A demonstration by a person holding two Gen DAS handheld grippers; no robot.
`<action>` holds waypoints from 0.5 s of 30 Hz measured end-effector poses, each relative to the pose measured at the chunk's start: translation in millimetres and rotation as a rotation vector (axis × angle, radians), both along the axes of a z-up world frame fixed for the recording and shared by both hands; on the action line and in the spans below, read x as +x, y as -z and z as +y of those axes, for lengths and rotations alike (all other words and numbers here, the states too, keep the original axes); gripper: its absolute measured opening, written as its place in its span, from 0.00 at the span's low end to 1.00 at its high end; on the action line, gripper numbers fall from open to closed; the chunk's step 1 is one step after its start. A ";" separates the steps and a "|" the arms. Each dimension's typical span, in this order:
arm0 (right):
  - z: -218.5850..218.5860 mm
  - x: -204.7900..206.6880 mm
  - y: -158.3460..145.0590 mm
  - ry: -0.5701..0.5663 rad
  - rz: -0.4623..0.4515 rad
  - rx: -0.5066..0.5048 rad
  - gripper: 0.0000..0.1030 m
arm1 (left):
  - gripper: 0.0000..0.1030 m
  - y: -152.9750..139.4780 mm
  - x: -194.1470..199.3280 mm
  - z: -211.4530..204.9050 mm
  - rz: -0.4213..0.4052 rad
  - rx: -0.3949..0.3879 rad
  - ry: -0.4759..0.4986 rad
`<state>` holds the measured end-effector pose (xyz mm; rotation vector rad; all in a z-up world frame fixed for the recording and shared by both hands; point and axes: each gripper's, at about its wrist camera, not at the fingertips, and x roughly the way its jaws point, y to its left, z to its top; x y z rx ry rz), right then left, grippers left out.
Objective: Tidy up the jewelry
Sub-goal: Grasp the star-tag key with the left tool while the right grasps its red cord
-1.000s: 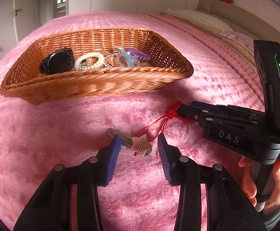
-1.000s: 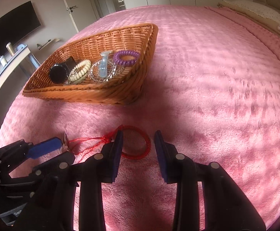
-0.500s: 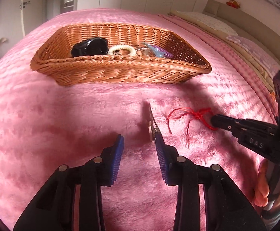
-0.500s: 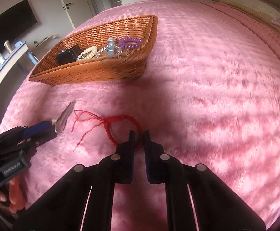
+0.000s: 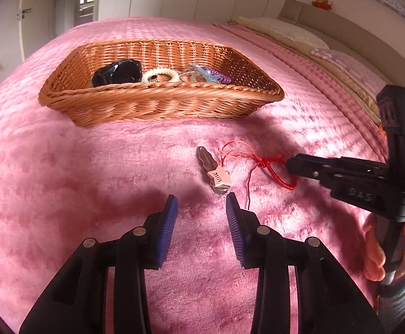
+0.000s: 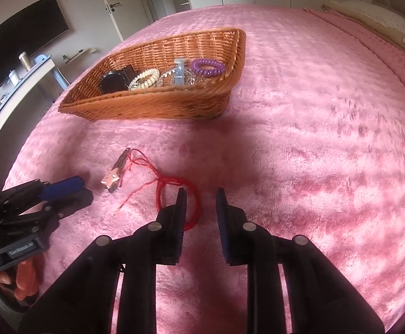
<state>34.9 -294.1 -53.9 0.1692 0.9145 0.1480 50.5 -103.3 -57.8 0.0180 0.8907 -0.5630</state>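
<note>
We're lining up on the clip (image 5: 215,172) and red cord (image 6: 176,196), both lying on the blanket at 6 o'clock of the basket (image 5: 158,105). Left gripper (image 5: 202,208) opening, empty; right gripper (image 6: 201,199) opening astride the loop (nothing pinched). Next: close, lift, drop in.

The letters "DAS" stand on the black body of the right gripper (image 5: 291,164); nothing else is legible.
</note>
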 end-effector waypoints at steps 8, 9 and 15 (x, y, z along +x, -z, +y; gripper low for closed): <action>3.7 5.1 6.6 -0.013 -0.005 -0.018 0.19 | 0.38 -1.3 21.3 -20.6 0.033 -0.009 0.002; 5.2 5.1 6.8 -0.019 -0.007 -0.026 0.20 | 0.38 3.0 24.6 -24.1 0.045 0.001 0.000; 24.1 8.2 10.8 -0.040 -0.021 -0.145 0.24 | 0.31 8.9 25.1 -31.5 0.021 0.045 -0.009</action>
